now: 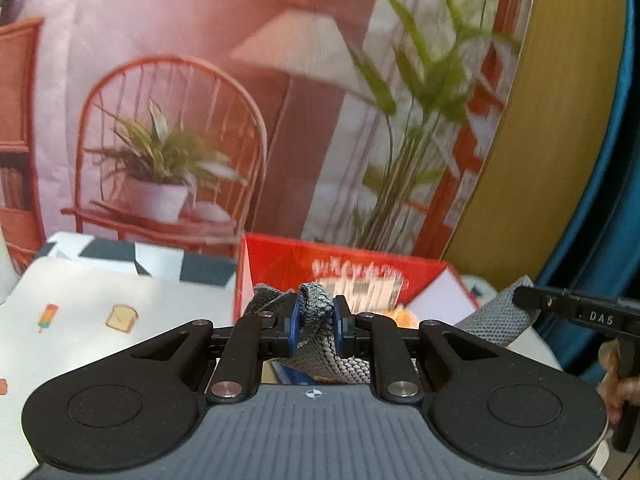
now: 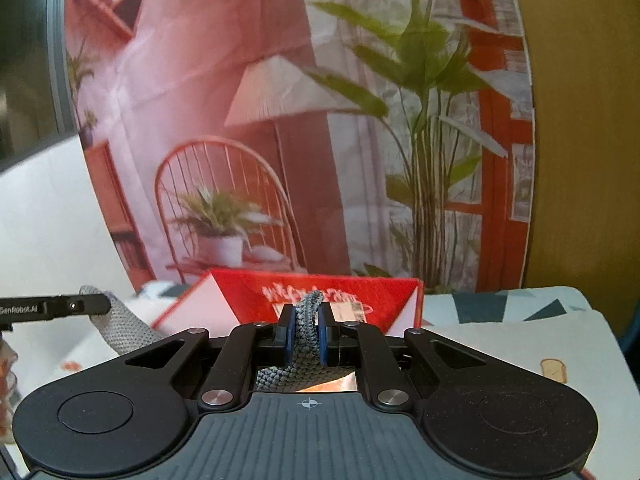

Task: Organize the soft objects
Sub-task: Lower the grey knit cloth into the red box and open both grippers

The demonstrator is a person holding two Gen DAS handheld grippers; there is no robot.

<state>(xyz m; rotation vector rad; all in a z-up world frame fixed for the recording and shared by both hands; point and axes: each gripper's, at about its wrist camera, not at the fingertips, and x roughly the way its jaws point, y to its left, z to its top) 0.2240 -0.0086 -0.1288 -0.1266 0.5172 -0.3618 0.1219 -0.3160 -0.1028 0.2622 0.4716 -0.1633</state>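
Note:
A grey knitted cloth [image 1: 318, 320] is pinched between the blue pads of my left gripper [image 1: 317, 320], which is shut on it. The same grey cloth [image 2: 306, 330] is clamped in my right gripper [image 2: 307, 332], also shut. Each gripper holds one part of the cloth, lifted above the table. In the left wrist view the cloth stretches right to the other gripper's black finger [image 1: 568, 306]. In the right wrist view it runs left to the other gripper's finger [image 2: 60, 306]. Behind both grippers stands an open red box [image 1: 340, 268] [image 2: 320, 292].
A white tablecloth [image 1: 100, 312] with small food pictures covers the table, with a black-and-white patterned part behind. A printed backdrop [image 1: 200, 100] of a chair and plants hangs at the back. A hand [image 1: 624, 380] shows at the right edge; something orange [image 1: 400, 316] lies in the box.

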